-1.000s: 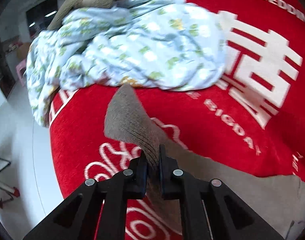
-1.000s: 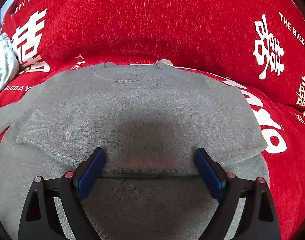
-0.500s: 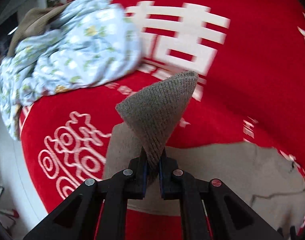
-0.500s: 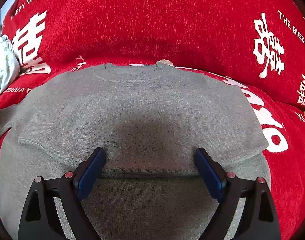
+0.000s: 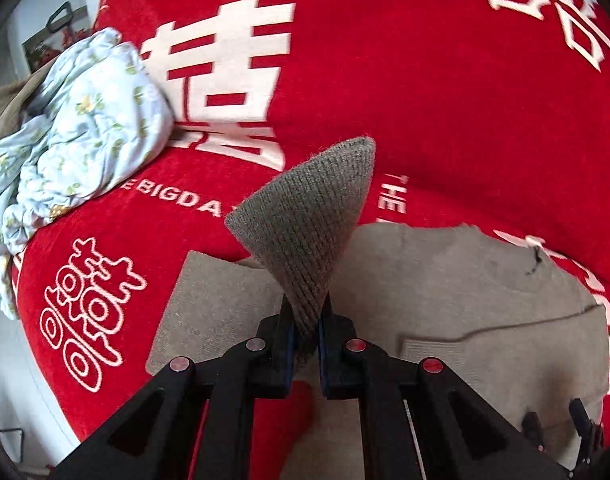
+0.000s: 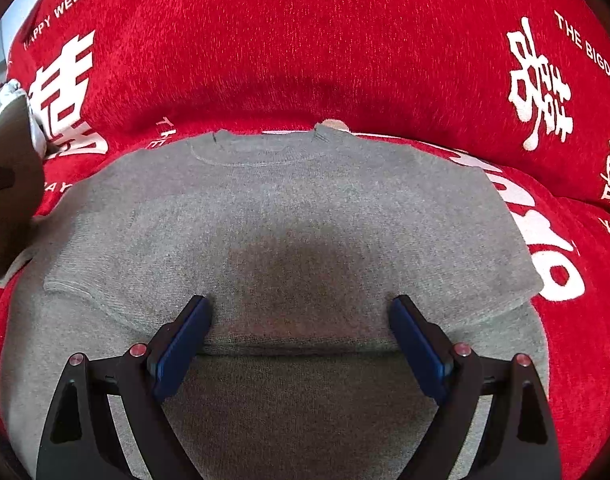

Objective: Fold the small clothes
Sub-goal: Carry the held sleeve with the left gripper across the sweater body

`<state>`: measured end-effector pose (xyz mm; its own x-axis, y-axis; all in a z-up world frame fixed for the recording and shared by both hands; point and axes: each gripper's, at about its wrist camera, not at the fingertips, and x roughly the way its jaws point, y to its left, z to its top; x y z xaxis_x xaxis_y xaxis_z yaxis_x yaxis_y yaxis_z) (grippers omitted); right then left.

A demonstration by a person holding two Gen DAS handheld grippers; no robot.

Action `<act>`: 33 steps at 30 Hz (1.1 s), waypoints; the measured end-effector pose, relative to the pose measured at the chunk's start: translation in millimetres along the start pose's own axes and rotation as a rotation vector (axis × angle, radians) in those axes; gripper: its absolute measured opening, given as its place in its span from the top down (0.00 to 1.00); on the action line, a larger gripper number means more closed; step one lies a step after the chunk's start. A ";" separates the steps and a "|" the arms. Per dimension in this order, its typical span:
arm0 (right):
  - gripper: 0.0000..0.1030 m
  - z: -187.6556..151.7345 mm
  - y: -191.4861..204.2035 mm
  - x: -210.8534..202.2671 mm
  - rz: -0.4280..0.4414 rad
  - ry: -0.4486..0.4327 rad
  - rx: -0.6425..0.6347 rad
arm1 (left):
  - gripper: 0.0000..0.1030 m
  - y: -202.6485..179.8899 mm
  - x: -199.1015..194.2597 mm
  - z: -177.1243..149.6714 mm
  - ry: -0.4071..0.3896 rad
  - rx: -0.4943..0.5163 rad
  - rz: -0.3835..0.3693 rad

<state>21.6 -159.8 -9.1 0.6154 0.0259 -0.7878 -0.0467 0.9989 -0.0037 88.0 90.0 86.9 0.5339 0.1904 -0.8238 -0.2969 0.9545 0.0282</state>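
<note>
A small grey knit sweater (image 6: 297, 216) lies flat on the red sofa cover, neck away from me. It also shows in the left wrist view (image 5: 465, 288). My left gripper (image 5: 305, 320) is shut on the sweater's sleeve cuff (image 5: 309, 216) and holds it up above the sweater's left side. The lifted sleeve shows at the left edge of the right wrist view (image 6: 13, 184). My right gripper (image 6: 301, 312) is open wide, its blue pads (image 6: 185, 340) resting on the sweater's lower body across a fold line.
A crumpled light blue floral cloth (image 5: 73, 136) lies on the sofa to the left, with a brown garment (image 5: 9, 104) behind it. The red cover (image 6: 305, 40) bears white characters. White floor (image 5: 9, 380) lies past the sofa's left edge.
My left gripper has carried the sleeve to the right, from over the bare red cover to above the sweater's body. The right gripper has stayed in place.
</note>
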 end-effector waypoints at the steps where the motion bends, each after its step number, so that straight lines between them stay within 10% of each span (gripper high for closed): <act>1: 0.10 -0.1 -0.5 -0.2 0.003 -0.001 0.001 | 0.90 -4.3 -0.5 -0.2 0.002 0.006 -0.004; 33: 0.10 -45.9 -44.2 -40.2 0.015 0.002 -0.019 | 0.90 -166.3 -29.3 -6.5 0.059 0.202 -0.091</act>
<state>-37.2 -206.8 -5.5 0.6132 0.0407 -0.7889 -0.0711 0.9975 -0.0038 116.6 -75.7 102.6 0.5026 0.0936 -0.8594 -0.0818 0.9948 0.0604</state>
